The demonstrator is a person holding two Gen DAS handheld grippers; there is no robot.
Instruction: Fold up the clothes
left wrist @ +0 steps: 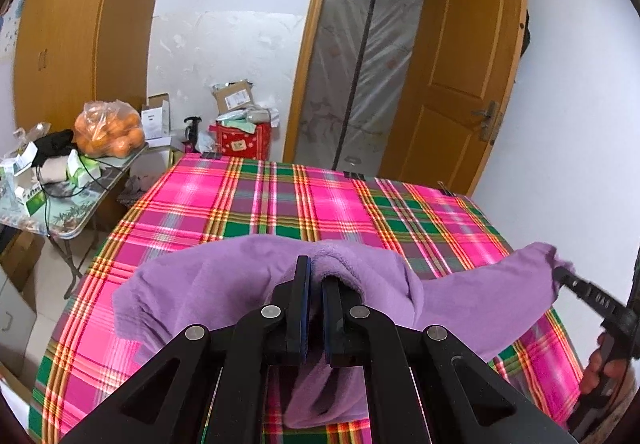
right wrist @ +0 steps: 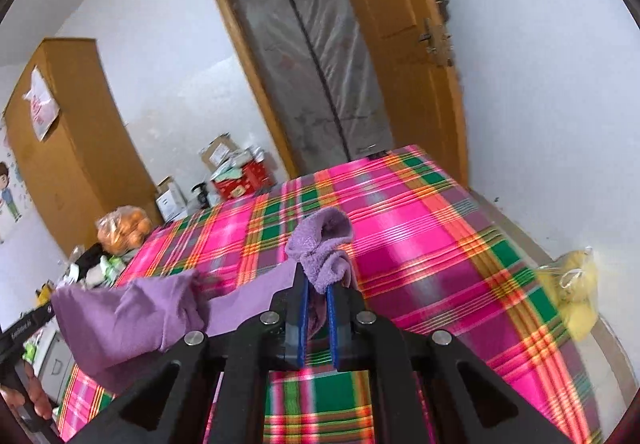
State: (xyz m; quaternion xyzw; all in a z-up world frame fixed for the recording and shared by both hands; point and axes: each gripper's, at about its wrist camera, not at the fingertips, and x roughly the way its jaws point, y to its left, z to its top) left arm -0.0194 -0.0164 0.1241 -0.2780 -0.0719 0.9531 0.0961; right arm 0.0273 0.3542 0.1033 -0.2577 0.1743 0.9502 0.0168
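Both grippers hold a purple garment (left wrist: 224, 284) up over the plaid bench (left wrist: 240, 203)

The left gripper (left wrist: 316, 280) has its jaws pinched on a fleecy fold near the garment's middle; the right gripper (right wrist: 318, 284) has its jaws clamped on a bunched cuff end. The cloth sags between them, its lower edge hanging just above or on the plaid cloth; which, I cannot tell. A hand (left wrist: 604, 368) grips the right tool's handle. A bag of oranges (left wrist: 110, 129) sits on a side table (left wrist: 72, 215), left of the bench
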